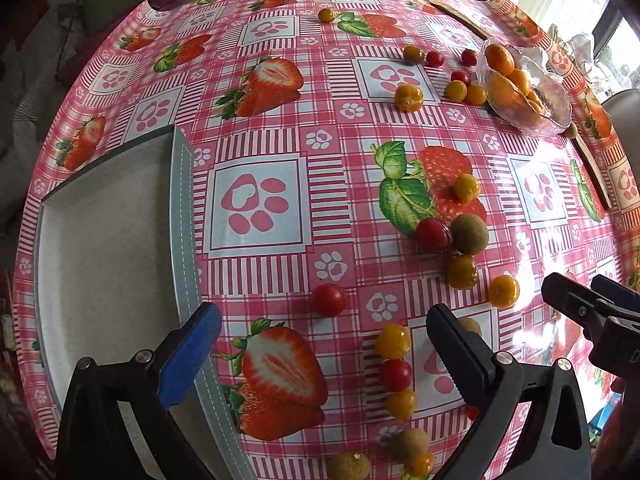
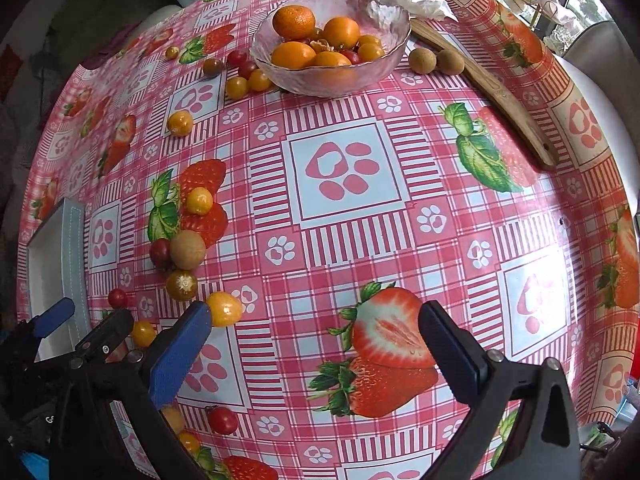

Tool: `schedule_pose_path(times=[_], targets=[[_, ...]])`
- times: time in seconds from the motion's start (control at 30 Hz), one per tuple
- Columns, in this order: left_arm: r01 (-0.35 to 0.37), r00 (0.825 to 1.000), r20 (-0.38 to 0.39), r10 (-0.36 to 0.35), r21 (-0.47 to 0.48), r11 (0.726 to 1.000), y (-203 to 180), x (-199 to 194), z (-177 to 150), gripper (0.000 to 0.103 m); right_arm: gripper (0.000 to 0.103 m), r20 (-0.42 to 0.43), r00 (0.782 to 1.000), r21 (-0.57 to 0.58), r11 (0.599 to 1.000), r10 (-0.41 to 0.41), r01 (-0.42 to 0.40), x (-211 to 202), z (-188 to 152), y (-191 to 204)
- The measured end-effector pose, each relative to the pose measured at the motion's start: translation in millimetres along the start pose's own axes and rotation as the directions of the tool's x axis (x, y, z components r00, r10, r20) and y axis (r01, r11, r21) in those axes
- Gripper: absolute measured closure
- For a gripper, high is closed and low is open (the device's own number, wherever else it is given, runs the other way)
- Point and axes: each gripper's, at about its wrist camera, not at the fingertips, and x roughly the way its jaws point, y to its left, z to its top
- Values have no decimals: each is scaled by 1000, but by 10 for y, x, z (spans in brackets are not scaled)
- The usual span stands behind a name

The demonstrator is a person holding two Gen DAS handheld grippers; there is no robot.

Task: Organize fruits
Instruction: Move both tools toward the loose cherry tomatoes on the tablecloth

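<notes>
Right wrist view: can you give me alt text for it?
The open right gripper hovers over a pink strawberry-print tablecloth, holding nothing. Beyond it a clear glass bowl holds orange citrus fruits; small yellow and red cherry tomatoes lie scattered to the left.

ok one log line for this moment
left tool: open, empty | right tool: open, empty | bowl: holds oranges | small fruits loose on table | tray: no fruit seen
</notes>
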Motion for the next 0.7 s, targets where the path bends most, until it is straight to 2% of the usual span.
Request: schedule_pose_path(times=[0.7], targets=[[-5,1000,-2,5,-13,1000,58,-6,14,0,0,-9,1000,1,1000,7,-7,-10,-22,30]])
